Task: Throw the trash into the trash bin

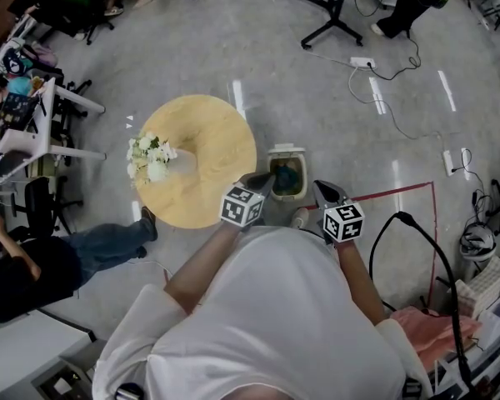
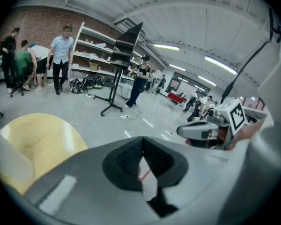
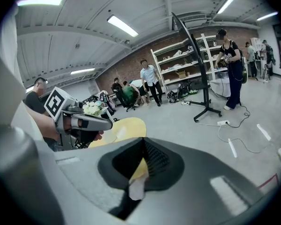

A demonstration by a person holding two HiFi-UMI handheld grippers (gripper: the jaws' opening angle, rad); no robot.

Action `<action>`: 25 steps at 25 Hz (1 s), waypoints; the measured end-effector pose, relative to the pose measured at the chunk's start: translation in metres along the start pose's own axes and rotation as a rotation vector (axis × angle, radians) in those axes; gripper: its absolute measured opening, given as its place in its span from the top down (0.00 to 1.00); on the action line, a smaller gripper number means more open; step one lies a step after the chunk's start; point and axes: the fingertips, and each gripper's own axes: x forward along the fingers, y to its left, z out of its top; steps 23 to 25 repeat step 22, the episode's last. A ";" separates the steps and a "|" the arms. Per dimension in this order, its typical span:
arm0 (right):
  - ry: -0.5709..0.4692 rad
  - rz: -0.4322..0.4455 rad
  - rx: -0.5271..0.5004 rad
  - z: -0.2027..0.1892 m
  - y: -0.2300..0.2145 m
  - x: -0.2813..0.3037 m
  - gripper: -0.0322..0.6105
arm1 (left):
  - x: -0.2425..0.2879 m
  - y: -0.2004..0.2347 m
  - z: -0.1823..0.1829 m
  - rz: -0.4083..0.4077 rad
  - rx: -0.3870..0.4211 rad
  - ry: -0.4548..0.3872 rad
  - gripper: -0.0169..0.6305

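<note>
A small white trash bin [image 1: 287, 174] stands on the floor by the round wooden table [image 1: 198, 158]; its lid is up and teal and dark trash lies inside. My left gripper [image 1: 258, 181] hangs just left of the bin's rim, jaws shut and empty. My right gripper [image 1: 326, 192] hovers to the right of the bin, also shut with nothing between its pads. In the left gripper view the closed pads [image 2: 141, 162] point over the floor, with the right gripper [image 2: 203, 131] at the right. The right gripper view shows its shut pads [image 3: 143, 159] and the left gripper [image 3: 86, 122] at the left.
A vase of white flowers [image 1: 150, 158] stands on the table's left side. A seated person [image 1: 58, 261] is at the left. Red tape [image 1: 433, 223] marks the floor at the right, with cables, power strips and a black stand base [image 1: 333, 11] beyond. People stand by shelves [image 2: 91, 62].
</note>
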 end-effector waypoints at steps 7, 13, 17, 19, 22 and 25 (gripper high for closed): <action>-0.002 0.005 0.006 0.006 -0.002 0.004 0.96 | 0.004 0.002 0.009 -0.012 0.007 -0.003 0.96; -0.006 0.002 0.010 0.010 -0.003 0.007 0.96 | 0.008 0.005 0.013 -0.022 0.011 -0.002 0.96; -0.003 0.000 0.012 0.009 -0.004 0.007 0.96 | 0.009 0.003 0.014 -0.029 0.010 -0.001 0.96; -0.004 0.000 0.014 0.010 -0.004 0.007 0.96 | 0.010 0.002 0.015 -0.032 0.011 -0.002 0.96; -0.004 0.001 0.015 0.011 -0.004 0.007 0.96 | 0.010 0.001 0.016 -0.036 0.011 -0.001 0.96; -0.004 0.001 0.015 0.011 -0.004 0.007 0.96 | 0.010 0.001 0.016 -0.036 0.011 -0.001 0.96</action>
